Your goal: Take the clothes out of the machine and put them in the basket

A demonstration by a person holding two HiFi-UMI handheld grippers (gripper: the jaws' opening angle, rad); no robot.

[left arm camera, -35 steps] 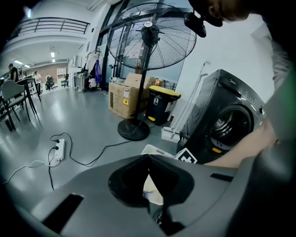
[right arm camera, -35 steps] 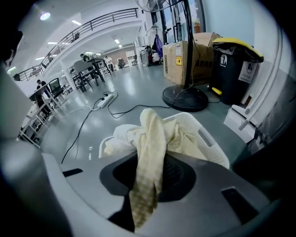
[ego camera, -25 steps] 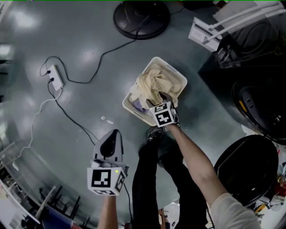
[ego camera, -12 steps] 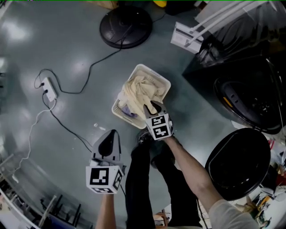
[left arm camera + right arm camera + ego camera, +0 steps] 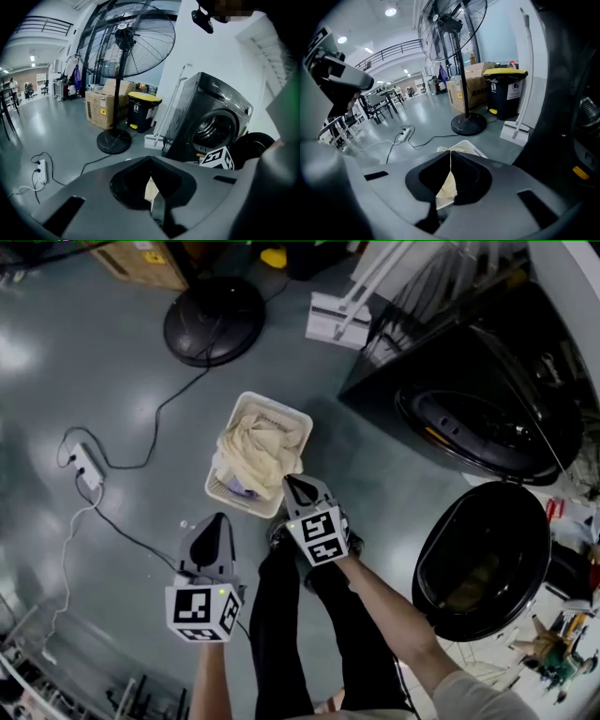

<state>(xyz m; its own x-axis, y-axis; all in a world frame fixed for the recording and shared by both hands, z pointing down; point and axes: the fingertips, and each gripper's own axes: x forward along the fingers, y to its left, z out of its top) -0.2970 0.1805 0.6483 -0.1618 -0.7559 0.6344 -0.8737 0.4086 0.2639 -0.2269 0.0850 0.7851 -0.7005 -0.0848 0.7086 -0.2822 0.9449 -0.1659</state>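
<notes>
Clothes (image 5: 253, 442) lie heaped in the basket (image 5: 281, 409) on the floor just ahead of our feet. Cream cloth fills most of it, and a small lilac piece shows at the near end. We judge that we stand between trips: one load is in, and both tools are empty.

The right gripper (image 5: 291, 482) hangs over the basket's near edge. Its jaws have just been closing and now press together with nothing between them. The left gripper (image 5: 218, 521) hovers near the basket's near left corner, apart from it, with its jaws likewise pressed together on nothing.

Next, we reckon, comes a return to the machine (image 5: 469, 418) at our right, whose door (image 5: 483, 559) stands swung wide. That calls for turning right, spreading one pair of jaws before it enters the drum, and steering clear of the open door. We cannot tell whether any clothes remain in the drum, because it is too dark inside.

The basket is a rectangle with its mouth facing up. In the head view its long axis runs from the near short end by our feet straight away from us, with the far end leaning a little toward the machine's side. The heap itself is crumpled and shows no clear long axis.
</notes>
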